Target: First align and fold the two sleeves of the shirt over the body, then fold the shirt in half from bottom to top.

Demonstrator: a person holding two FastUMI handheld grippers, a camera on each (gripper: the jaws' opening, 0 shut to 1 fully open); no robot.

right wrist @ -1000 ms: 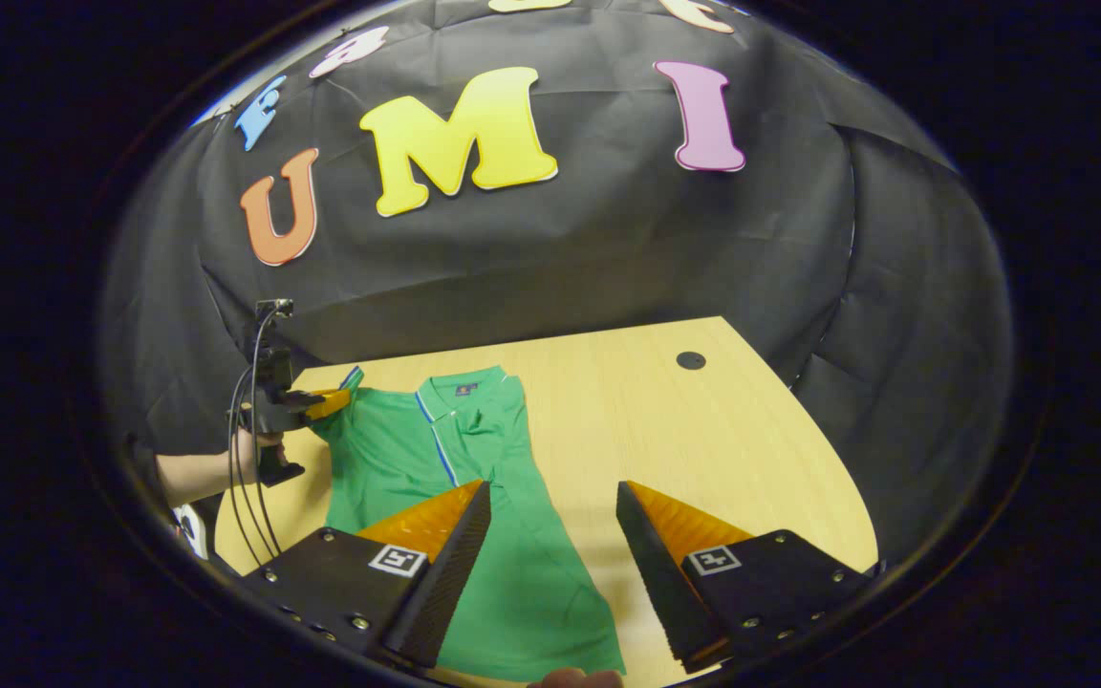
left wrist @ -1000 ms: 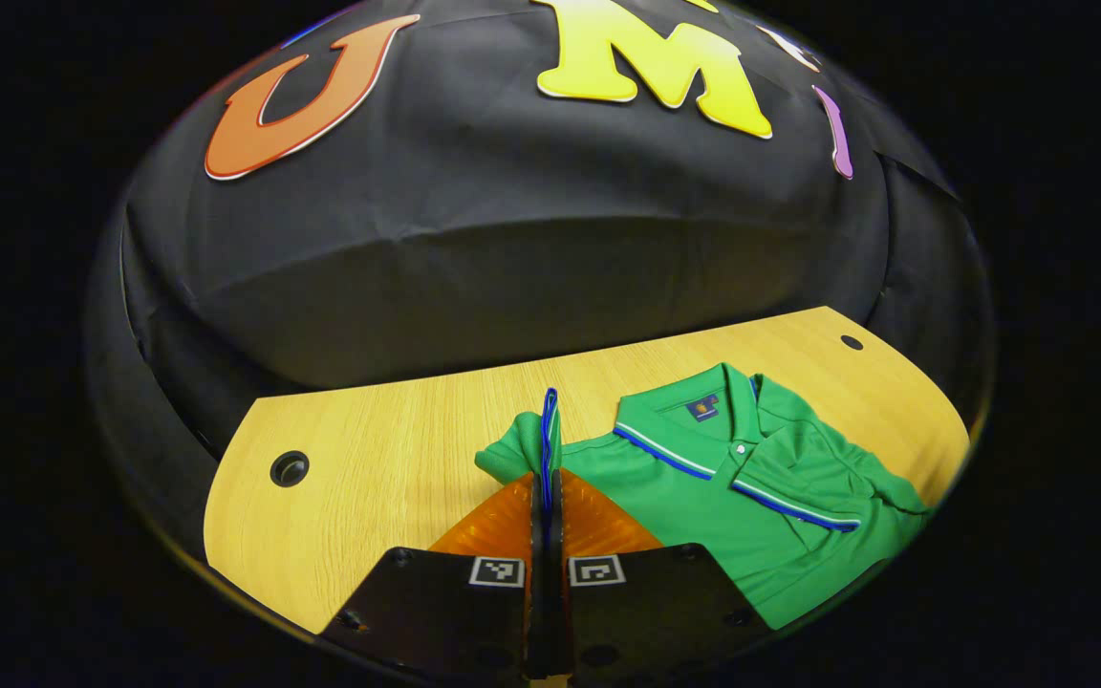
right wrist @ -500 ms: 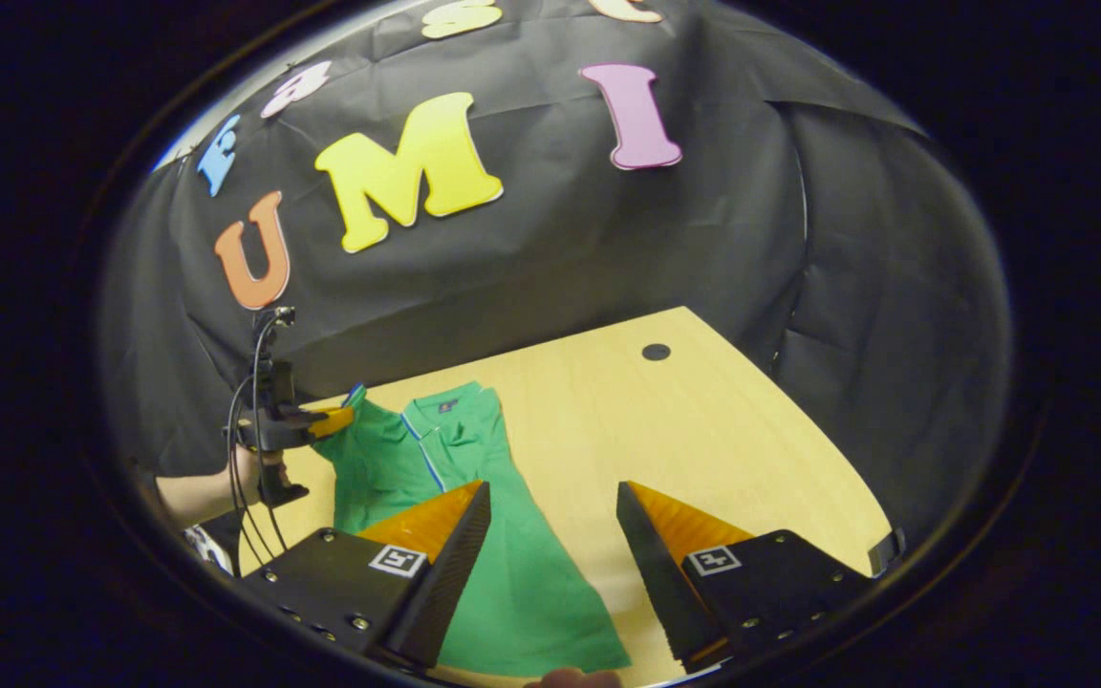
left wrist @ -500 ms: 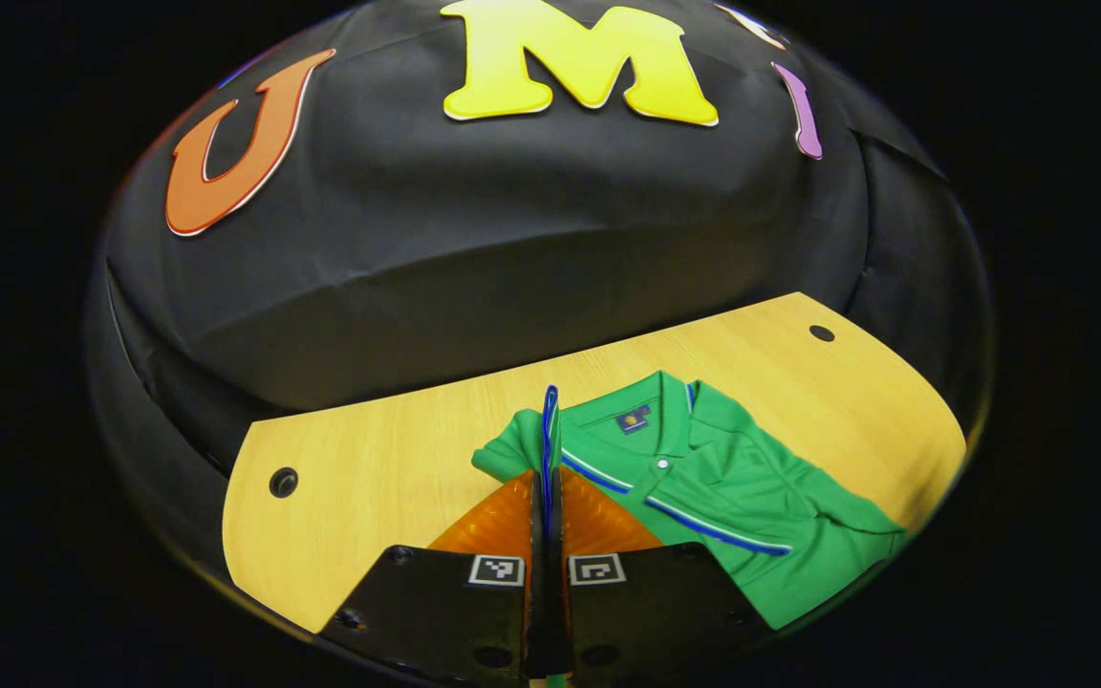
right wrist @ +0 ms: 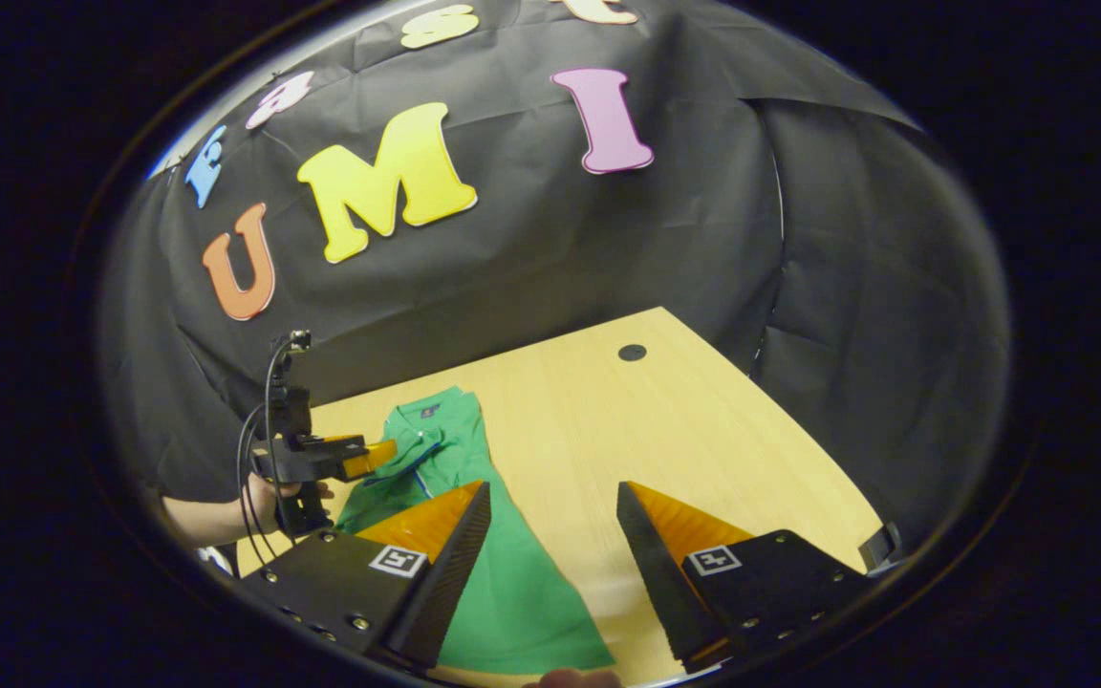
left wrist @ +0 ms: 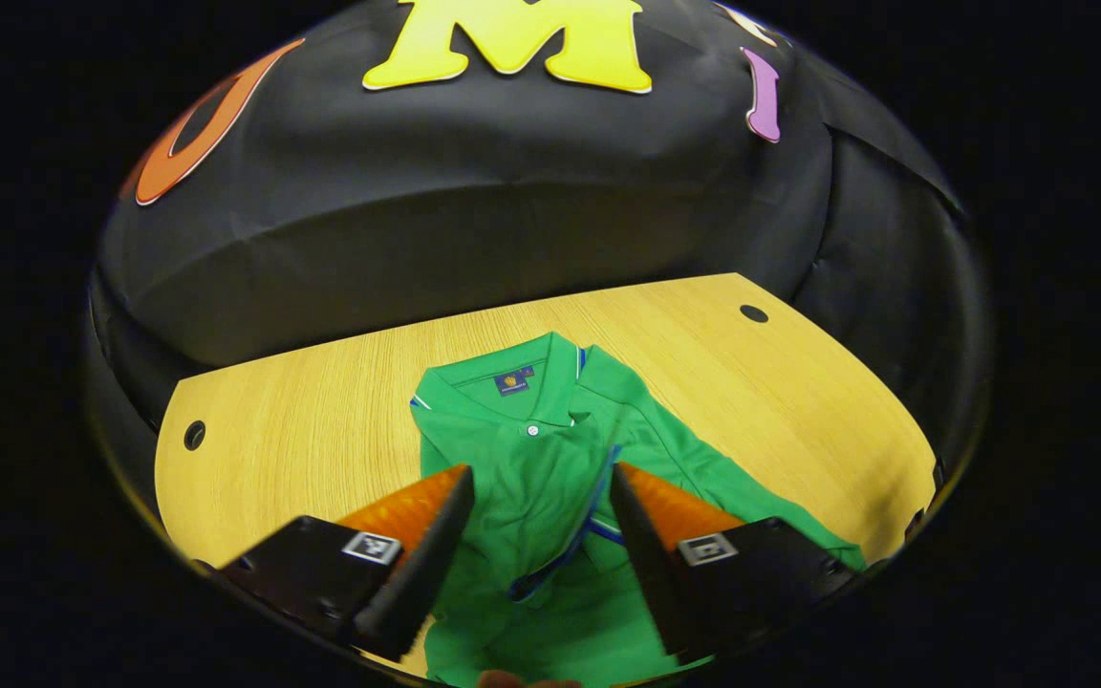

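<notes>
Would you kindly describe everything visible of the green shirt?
The shirt is a green polo of smooth knit, with blue-and-white trim on the collar, a small blue neck label and a white button. It lies flat on the table, collar away, both sleeves folded over the body. Nothing grips it.

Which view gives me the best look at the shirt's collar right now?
The left gripper view: the collar faces the camera, close and centred, just beyond the open left gripper. In the right gripper view the collar is small and far off to one side.
</notes>
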